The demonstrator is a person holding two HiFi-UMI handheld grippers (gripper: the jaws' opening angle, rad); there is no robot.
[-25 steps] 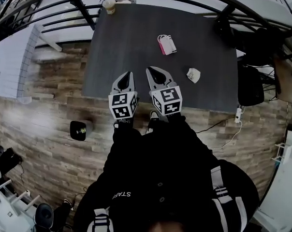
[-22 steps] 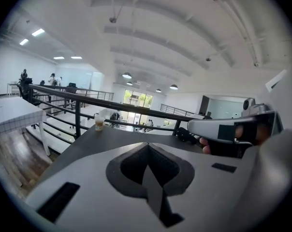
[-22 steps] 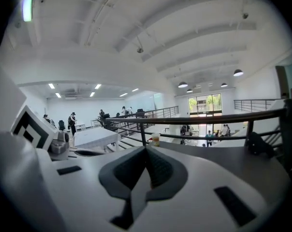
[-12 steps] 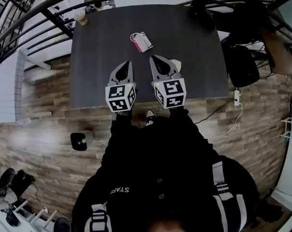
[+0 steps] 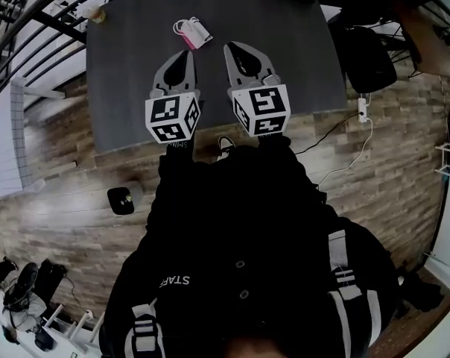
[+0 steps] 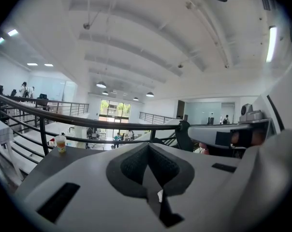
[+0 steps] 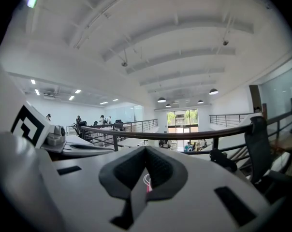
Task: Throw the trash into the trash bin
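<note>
Over the near half of the dark tabletop [image 5: 307, 58], the left gripper [image 5: 186, 57] and right gripper [image 5: 234, 49] hover side by side, fingers pressed together, empty. The pink-and-white trash packet [image 5: 193, 32] lies just beyond the left tips. Bare tabletop extends rightward; a cup [image 5: 97, 13] stands at the far-left corner.

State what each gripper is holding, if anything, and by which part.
Nothing is held. The left gripper and the right gripper both have their jaws together and empty; the pink-and-white packet lies untouched on the table ahead of them.
</note>
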